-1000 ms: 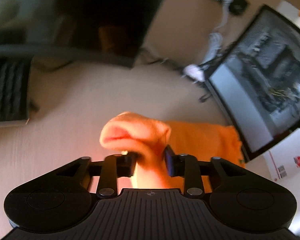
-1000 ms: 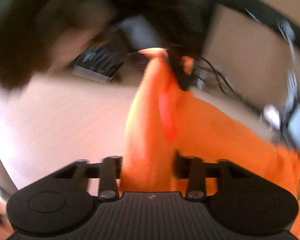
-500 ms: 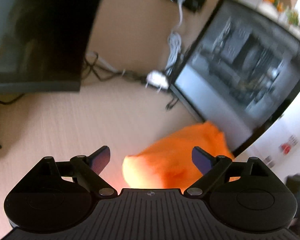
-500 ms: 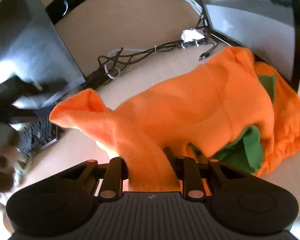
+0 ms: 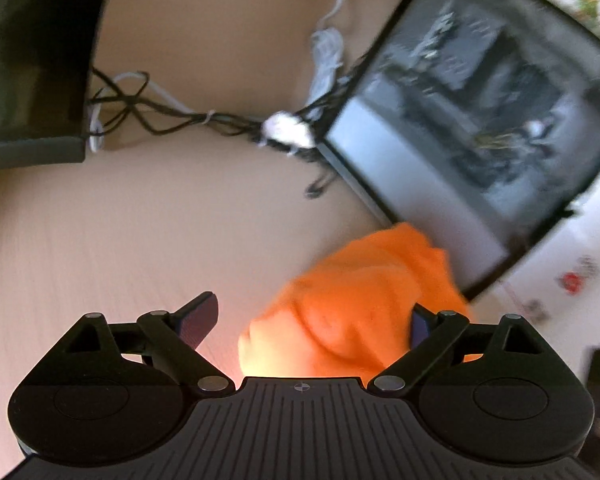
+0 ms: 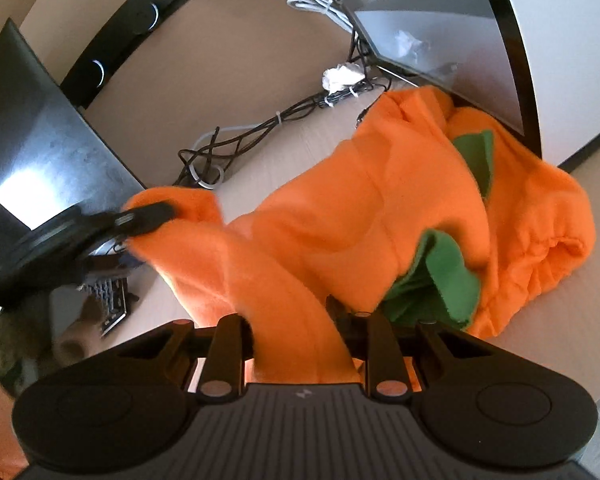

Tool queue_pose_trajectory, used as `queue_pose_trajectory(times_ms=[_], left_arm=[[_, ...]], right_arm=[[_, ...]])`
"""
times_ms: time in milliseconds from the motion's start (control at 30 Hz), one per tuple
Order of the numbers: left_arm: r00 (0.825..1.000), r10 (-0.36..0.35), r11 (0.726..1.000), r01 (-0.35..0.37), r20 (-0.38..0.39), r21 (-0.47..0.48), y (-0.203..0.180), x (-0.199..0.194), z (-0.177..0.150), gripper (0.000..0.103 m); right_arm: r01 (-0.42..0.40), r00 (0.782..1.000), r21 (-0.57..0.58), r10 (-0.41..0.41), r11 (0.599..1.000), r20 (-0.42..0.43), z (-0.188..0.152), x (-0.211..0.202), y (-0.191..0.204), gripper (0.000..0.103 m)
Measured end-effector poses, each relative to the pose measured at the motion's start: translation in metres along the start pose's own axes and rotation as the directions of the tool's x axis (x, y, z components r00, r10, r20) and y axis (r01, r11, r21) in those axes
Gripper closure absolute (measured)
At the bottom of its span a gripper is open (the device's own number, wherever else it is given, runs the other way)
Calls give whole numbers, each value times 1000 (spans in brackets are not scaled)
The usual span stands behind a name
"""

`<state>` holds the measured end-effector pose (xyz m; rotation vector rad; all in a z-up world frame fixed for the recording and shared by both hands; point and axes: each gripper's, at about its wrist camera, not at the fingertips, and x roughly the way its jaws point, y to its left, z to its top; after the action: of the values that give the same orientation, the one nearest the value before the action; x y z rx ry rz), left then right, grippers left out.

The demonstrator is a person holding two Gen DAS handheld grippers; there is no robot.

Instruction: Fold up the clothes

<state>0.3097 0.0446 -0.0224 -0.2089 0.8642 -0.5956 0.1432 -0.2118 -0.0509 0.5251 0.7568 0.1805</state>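
An orange fleece garment (image 6: pixel 380 200) with green trim (image 6: pixel 452 272) lies bunched on the pale desk (image 5: pixel 140 220), against the computer case. My right gripper (image 6: pixel 292 328) is shut on a stretched fold of it. My left gripper (image 5: pixel 308 320) is opening wide. The garment's orange end (image 5: pixel 360 312) lies loose between its jaws, nearer the right finger (image 5: pixel 420 324), and is not pinched. In the right wrist view, the left gripper (image 6: pixel 140 220) sits at the tip of the garment's stretched end.
A dark monitor (image 5: pixel 28 60) stands at the back left, with tangled cables (image 5: pixel 160 112) running behind. A glass-sided computer case (image 5: pixel 480 120) stands to the right, close behind the garment. A keyboard (image 6: pixel 108 300) lies far left. A black power strip (image 6: pixel 120 52) hangs on the wall.
The left gripper let go of the orange cloth, opened wide and moved right. The right gripper rolled and swung the garment over towards the computer case, keeping its grip.
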Motion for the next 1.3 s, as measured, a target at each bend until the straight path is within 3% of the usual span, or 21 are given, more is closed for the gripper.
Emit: queue_pose_trajectory(times_ms=[133,167,233,300,367,467,600,700,833,933,967,1033,1100,1133,1233,1300], left_arm=[[995,33,999,-30,-94,41,-5,41,8,13],[992,40,998,-35,-121,46,-6,48,8,16],[988,53,998,-47,-147,44,-6,57,6,18],[985,61,998,-55,-161,40,-5,61,4,19],[987,56,998,-52,-147,33,-4,56,5,22],[997,-7,1000,7,-75,8,0,23,9,20],[992,-121,992,120,45,23,15,-34,10,9],[985,-163,985,160,55,58,27,-50,3,9],[995,-95,995,96,-31,16,36,-24,-10,9],[996,2,1000,-2,-89,-5,32,6,-10,8],[994,37,999,-38,-105,-4,29,17,-7,8],[988,74,997,-74,-134,10,23,34,-1,9],[981,91,996,-88,-170,21,20,51,2,9],[979,92,996,-90,-179,20,18,56,2,9],[977,93,996,-91,-192,15,16,60,2,9],[976,95,995,-95,-198,9,17,59,2,9]], right_arm=[[78,997,-200,-72,977,37,-4,-3,23,79],[104,994,-264,-93,959,52,-6,-5,30,77],[160,987,-392,-135,906,92,-14,-8,43,61],[206,978,-505,-160,838,133,-23,-10,56,58],[211,977,-542,-157,813,145,-25,-9,60,58],[165,985,-457,-122,874,121,-15,-6,51,70],[134,990,-318,-112,939,86,0,0,33,71],[122,992,-256,-110,959,59,0,4,21,71],[118,993,-234,-111,965,45,-4,4,18,71],[122,992,-267,-115,956,44,-5,3,23,71],[123,992,-298,-117,946,38,-6,2,27,68],[132,991,-366,-129,921,34,-8,-1,35,51],[188,982,-462,-167,867,87,-11,-8,51,43],[231,973,-510,-187,828,138,-12,-13,61,34],[253,962,-649,-118,717,245,-18,-26,93,14],[201,977,-707,-82,678,199,-25,-13,105,9]])
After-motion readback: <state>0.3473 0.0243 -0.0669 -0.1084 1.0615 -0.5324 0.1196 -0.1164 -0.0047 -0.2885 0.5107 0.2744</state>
